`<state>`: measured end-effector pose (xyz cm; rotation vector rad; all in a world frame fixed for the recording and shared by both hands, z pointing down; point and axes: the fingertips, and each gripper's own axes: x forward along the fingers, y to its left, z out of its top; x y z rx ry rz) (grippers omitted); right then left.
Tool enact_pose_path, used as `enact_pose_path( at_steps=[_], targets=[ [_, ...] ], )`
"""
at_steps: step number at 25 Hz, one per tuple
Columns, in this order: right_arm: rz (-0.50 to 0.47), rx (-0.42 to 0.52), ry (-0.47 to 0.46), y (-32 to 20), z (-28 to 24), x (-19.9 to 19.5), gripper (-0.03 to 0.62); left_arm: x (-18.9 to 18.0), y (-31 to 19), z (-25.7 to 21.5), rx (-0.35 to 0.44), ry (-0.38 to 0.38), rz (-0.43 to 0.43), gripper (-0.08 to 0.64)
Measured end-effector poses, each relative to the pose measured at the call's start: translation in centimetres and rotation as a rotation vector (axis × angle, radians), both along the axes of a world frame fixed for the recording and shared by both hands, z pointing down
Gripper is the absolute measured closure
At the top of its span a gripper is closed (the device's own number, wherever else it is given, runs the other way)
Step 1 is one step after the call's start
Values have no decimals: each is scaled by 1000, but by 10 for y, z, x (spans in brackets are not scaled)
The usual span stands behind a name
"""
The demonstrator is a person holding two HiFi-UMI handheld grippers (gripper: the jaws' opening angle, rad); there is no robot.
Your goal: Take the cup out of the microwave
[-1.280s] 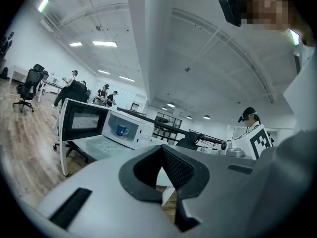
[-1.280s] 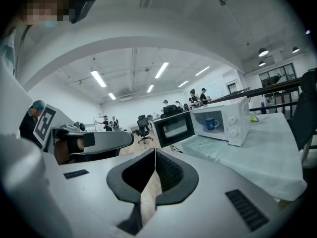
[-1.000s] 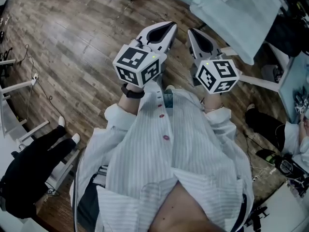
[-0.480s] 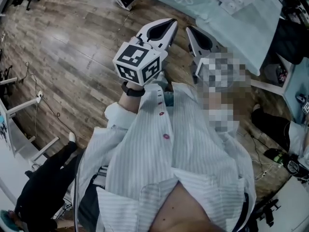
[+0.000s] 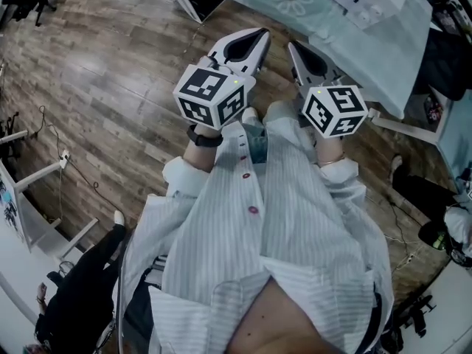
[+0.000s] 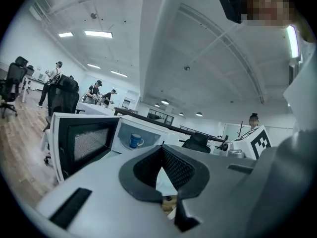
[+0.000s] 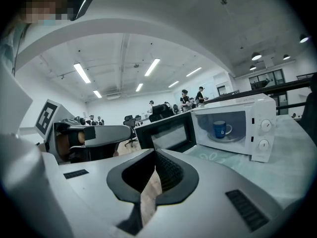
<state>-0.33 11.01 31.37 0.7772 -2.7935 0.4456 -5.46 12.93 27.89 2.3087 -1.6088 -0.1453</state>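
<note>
While cup sits upright inside microwave, door swung open, right gripper hangs well short, jaws pressed together on nothing; left gripper same. Cup lies ahead and right of right jaws (likely nearer hand), handle pointing right.

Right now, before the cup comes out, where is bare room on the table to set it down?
The tablecloth is bare in front of the microwave, between its open door and the dials, and again past the dials. Inside, the cup sits alone with space around. The door side is tighter.
</note>
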Motion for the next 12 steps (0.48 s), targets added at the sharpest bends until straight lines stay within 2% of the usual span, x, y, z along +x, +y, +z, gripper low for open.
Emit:
enact_pose_path(
  at_steps=[6,12],
  targets=[
    [-3,-24,29,-7,15,-6,558,-11,-4,14,-18,13,-17,552],
    [-30,-46,36,-21,24,-29,558,-35,-14,22,-39,14,-54,552]
  ],
)
